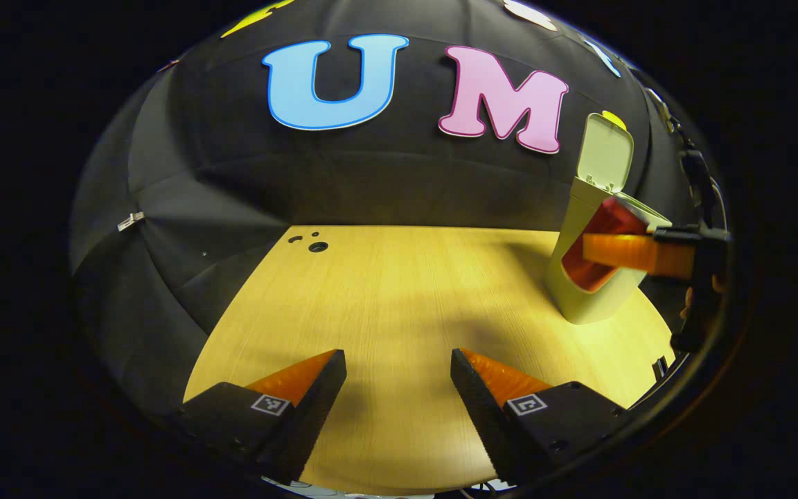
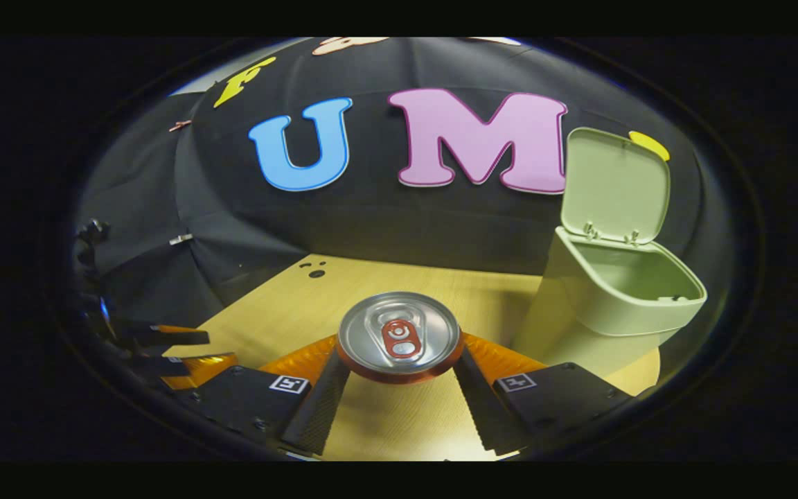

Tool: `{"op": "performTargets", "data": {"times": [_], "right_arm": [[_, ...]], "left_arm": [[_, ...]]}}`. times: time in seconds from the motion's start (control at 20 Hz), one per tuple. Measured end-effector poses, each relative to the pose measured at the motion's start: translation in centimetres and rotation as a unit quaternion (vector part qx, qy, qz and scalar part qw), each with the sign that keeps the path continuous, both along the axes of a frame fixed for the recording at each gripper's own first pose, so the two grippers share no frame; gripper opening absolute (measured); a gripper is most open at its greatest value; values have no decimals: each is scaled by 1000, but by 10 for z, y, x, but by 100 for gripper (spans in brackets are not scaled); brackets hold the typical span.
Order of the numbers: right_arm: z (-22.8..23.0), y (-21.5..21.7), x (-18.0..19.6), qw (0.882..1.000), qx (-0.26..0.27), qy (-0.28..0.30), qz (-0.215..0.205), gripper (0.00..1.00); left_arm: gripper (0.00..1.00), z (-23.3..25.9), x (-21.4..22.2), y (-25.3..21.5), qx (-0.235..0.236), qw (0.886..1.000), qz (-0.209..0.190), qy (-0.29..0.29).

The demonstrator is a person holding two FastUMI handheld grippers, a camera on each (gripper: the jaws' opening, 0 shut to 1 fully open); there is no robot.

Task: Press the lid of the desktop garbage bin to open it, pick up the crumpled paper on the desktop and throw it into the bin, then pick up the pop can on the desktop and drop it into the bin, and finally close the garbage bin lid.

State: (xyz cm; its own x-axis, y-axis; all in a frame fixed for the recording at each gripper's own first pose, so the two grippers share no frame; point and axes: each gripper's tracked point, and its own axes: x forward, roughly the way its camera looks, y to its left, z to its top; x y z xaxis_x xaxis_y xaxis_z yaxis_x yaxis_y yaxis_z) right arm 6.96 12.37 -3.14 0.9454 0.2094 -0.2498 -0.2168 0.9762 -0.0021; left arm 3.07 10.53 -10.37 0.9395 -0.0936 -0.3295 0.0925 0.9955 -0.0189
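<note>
Right gripper [image 2: 399, 378]: pinching the pop can [image 2: 399, 335] between both fingers, its top facing the camera, above the table [image 2: 288, 312].
Left gripper [image 1: 399, 378]: fingers spread, nothing between them, over bare wood.
Left gripper view: the can [image 1: 596, 242] shows side-on, tilted, in front of the bin [image 1: 589, 277] at 3 o'clock.
Bin: lid [image 2: 614, 184] upright, mouth open, at 2 o'clock of the can in the right gripper view.
Open room: wide tabletop toward 10 o'clock; table edge close behind the bin.
</note>
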Motion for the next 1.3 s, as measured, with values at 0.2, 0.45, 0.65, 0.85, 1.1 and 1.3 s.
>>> {"op": "performTargets", "data": {"times": [0.2,0.45,0.65,0.85,1.1,1.3], "right_arm": [[44,-14,-12,999,30,-24,-33,83],[95,-49,-15,994,48,-58,-75,82],[117,-86,-16,990,44,-78,-107,82],[129,-119,-8,988,46,-90,-120,83],[136,-159,17,987,47,-97,-117,82],[135,-187,39,989,31,-97,-107,82]], "left_arm": [[98,-6,-1,-2,20,999,-31,5],[98,-5,3,-8,15,999,-47,3],[98,4,7,-13,5,999,-44,-12],[98,6,1,-19,-1,999,-37,-10],[98,13,-10,-18,-4,1000,11,-17],[98,17,-16,-21,-9,998,53,-14]]}}
